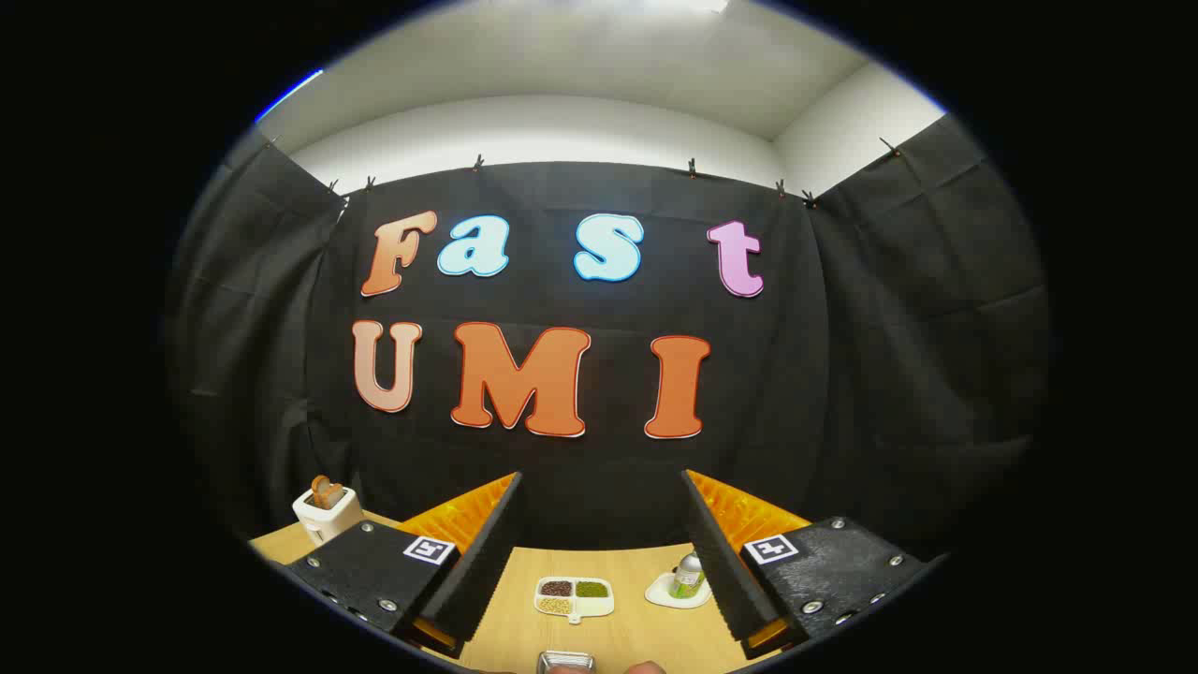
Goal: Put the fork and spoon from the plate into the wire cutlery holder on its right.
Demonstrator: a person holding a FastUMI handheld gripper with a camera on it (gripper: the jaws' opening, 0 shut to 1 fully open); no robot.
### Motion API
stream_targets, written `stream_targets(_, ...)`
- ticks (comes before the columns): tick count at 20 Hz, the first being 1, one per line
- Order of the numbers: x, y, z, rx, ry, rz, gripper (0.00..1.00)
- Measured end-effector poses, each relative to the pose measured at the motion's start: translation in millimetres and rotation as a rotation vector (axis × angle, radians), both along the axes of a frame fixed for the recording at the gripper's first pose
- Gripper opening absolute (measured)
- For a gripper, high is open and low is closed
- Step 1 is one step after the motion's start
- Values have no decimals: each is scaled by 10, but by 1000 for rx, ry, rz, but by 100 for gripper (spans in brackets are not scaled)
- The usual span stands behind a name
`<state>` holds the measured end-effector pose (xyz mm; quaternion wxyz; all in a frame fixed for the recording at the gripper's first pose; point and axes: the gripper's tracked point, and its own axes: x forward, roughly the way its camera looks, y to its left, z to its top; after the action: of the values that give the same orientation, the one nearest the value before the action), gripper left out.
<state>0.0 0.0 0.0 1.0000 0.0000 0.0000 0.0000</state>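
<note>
Two jaws apart; gripper empty

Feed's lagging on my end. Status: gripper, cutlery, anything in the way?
Gripper open, fingers wide, holding nothing, raised over the wooden table. No fork, spoon or holder visible to confirm. Ahead between the fingers: divided snack dish; small bottle on a saucer. Toaster beyond the left finger.
</note>
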Motion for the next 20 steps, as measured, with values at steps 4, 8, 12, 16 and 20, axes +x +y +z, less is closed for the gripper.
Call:
stream_targets(4,41,242,-29,17,0,47,96)
stream_targets(8,133,486,-19,38,-3,91,97)
stream_targets(12,241,736,-2,47,-7,144,96)
stream_targets(16,312,1002,42,21,-10,179,97)
stream_targets(20,327,1278,136,12,-28,210,97)
